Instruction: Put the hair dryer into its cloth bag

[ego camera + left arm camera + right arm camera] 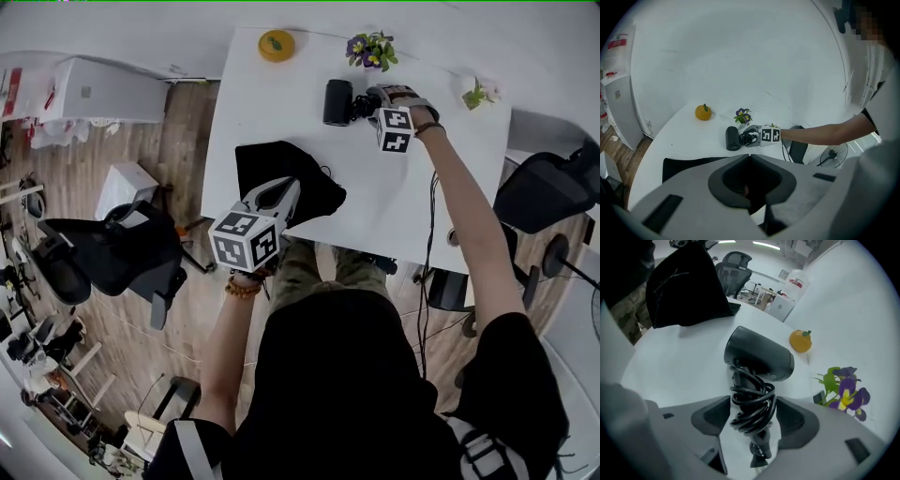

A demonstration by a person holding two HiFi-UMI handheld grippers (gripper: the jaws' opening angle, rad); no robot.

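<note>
The black hair dryer (338,101) lies on the white table (403,206) near its far side, its cord coiled round the handle (751,401). My right gripper (368,101) stands open over it, the coiled handle between its jaws and the pads not pressing. The black cloth bag (281,173) lies at the table's near left. My left gripper (281,192) is shut on the bag's near edge and holds the fabric raised a little. The left gripper view shows the bag (679,166) just beyond the closed jaws and the dryer (732,138) farther off.
An orange fruit-shaped object (277,45) and a small pot of purple flowers (371,50) stand at the table's far edge, a small white-flowered plant (478,92) at the far right. Office chairs stand left (122,248) and right (548,187) of the table.
</note>
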